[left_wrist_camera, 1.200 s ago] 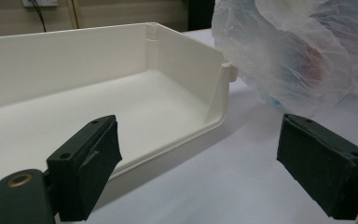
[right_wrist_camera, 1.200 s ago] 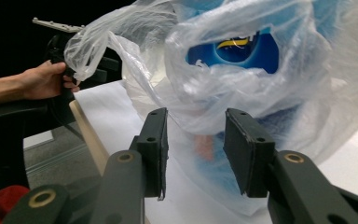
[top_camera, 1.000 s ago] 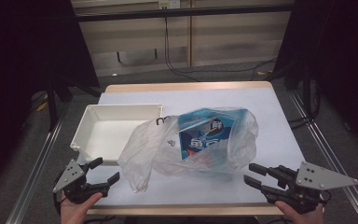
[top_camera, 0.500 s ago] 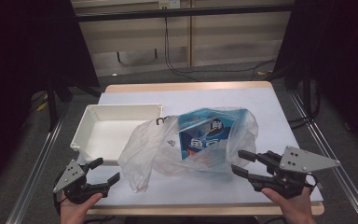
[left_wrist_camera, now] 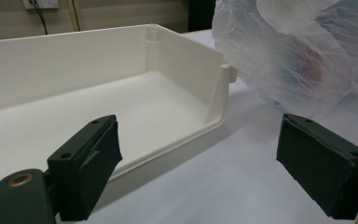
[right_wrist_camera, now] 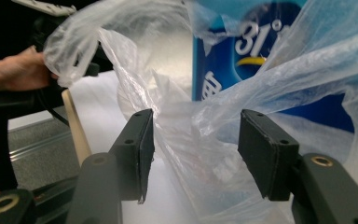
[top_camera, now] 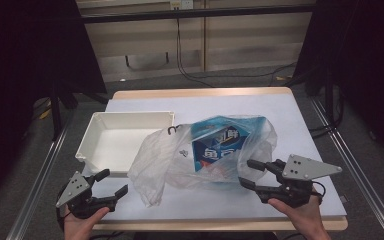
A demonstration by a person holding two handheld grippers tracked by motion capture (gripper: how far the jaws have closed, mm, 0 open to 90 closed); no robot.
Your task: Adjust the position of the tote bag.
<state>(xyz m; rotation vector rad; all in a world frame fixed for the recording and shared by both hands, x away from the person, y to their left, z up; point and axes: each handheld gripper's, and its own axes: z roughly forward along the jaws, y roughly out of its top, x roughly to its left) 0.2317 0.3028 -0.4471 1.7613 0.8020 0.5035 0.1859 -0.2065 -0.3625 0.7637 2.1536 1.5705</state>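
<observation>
Right gripper [top_camera: 246, 173], jaws just been opening, sits at the crinkly clear plastic bag [top_camera: 180, 155] holding a blue packet [top_camera: 220, 147] mid-table, film between its pads, not pinched. Left gripper [top_camera: 114, 183] is spread wide beside the white plastic tray [top_camera: 100, 150].

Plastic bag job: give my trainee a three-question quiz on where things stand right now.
1. True or false: the right claw has its pads clamped on the plastic bag.
2. What lies beside the bag, toward the left claw?
A. a white tray
B. a metal bowl
C. a cardboard box
3. What colour is the package inside the bag?

Key
1. False. The jaws have just been opening; in the right gripper view, bag film sits between them, but the pads do not press on it.
2. A, the white tray.
3. Blue, with white print.
</observation>
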